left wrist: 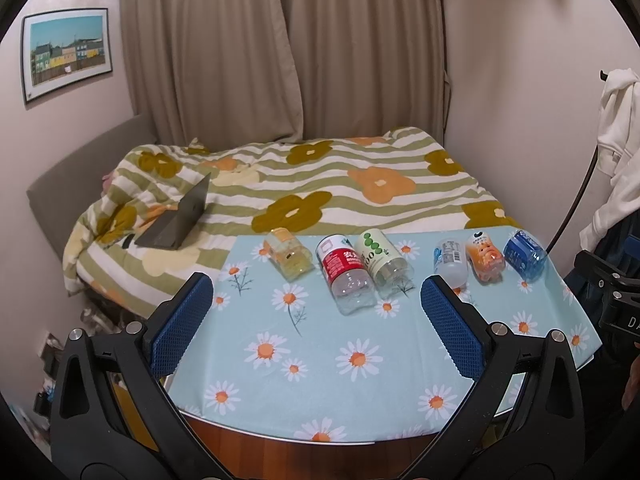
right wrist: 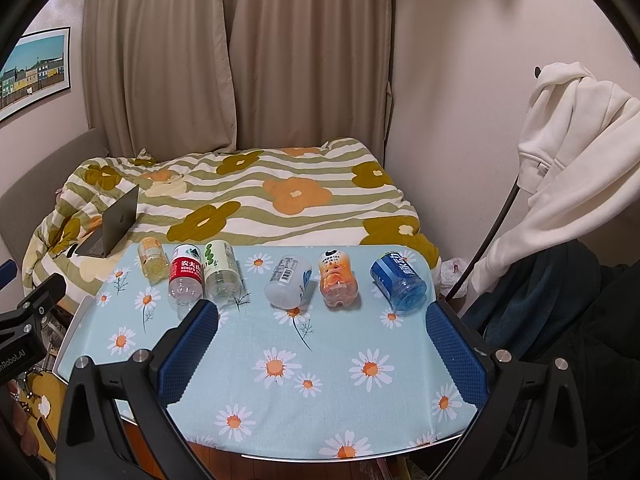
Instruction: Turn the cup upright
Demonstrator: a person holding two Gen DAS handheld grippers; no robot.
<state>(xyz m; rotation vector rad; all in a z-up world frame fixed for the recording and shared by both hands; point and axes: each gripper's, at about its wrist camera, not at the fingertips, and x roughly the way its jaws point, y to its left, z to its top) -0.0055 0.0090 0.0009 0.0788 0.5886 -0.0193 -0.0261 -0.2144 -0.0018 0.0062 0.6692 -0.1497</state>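
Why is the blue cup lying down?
I cannot tell why, but the blue cup is tipped: it lies on its side on the daisy tablecloth, untouched.

Yellow cup: small clear plastic bottle-cup with pale yellow label (left wrist: 289, 255) (right wrist: 152, 259), on its side, far left of the row, upper left of the desk.
Red cup: clear, red label (left wrist: 345, 274) (right wrist: 185, 275), lying down, touching the next one.
Green-dot cup: clear, white label with green dots (left wrist: 385, 262) (right wrist: 221, 266), on its side.
White cup: frosted, barcode label (left wrist: 450, 261) (right wrist: 289, 280), lying at mid-row.
Orange cup: clear, orange cartoon label (left wrist: 485, 258) (right wrist: 338, 278), on its side.
Blue cup: blue label (left wrist: 525, 253) (right wrist: 398, 277), lying tilted, far right of the row.
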